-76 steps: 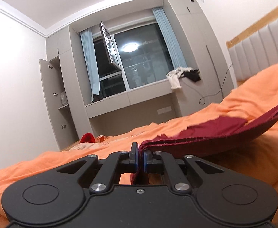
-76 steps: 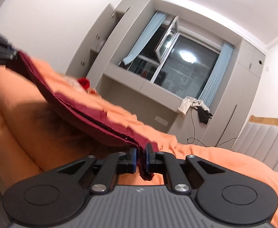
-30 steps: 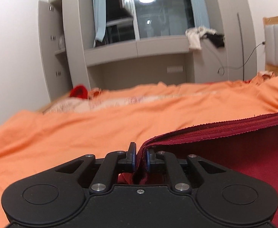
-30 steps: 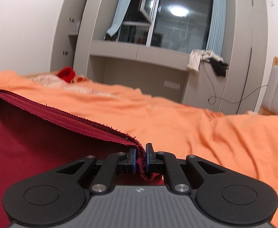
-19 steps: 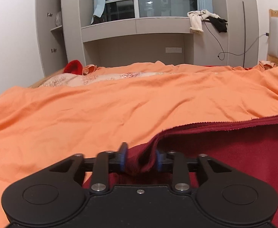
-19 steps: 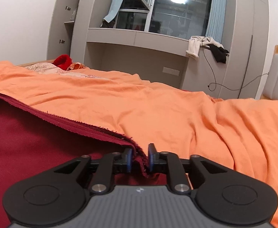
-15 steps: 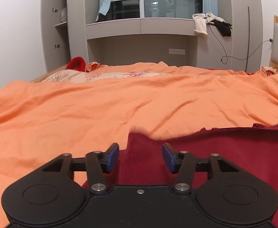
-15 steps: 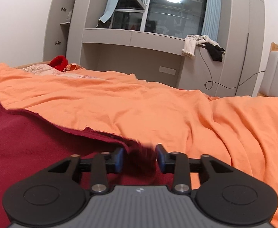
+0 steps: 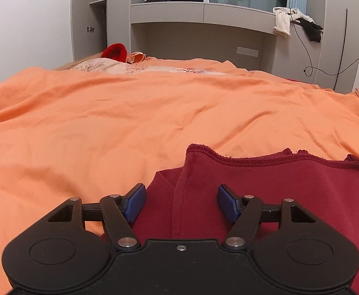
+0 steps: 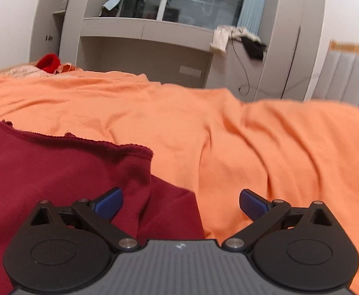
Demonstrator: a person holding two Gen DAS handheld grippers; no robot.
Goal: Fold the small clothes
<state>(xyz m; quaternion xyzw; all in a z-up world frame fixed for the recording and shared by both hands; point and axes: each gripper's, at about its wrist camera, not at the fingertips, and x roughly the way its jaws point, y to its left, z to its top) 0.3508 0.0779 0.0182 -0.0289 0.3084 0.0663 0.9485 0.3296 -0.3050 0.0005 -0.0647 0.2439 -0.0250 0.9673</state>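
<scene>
A dark red garment [image 9: 265, 186] lies folded on the orange bed cover [image 9: 130, 113], its hemmed edge on top and a lower layer showing under it. My left gripper [image 9: 181, 201] hangs over the garment's left corner. Its jaws are still opening, and the cloth lies below them, free of the blue pads [image 9: 135, 202]. In the right wrist view the same garment [image 10: 56, 162] fills the lower left. My right gripper [image 10: 180, 204] is over its right corner, jaws opening wide and gripping nothing, with the corner lying flat beneath.
The orange cover [image 10: 253, 135] spreads wrinkled ahead and to both sides. A bright red item [image 9: 114, 52] lies by a patterned pillow at the far left. Grey cabinets and a window ledge with draped clothes [image 9: 282, 22] stand beyond. A padded headboard [image 10: 346, 78] is at the right.
Both grippers have let go of the red garment's corners and spread apart. The lifted edge has dropped flat onto the layer below. Both hands have sunk toward the bed.
</scene>
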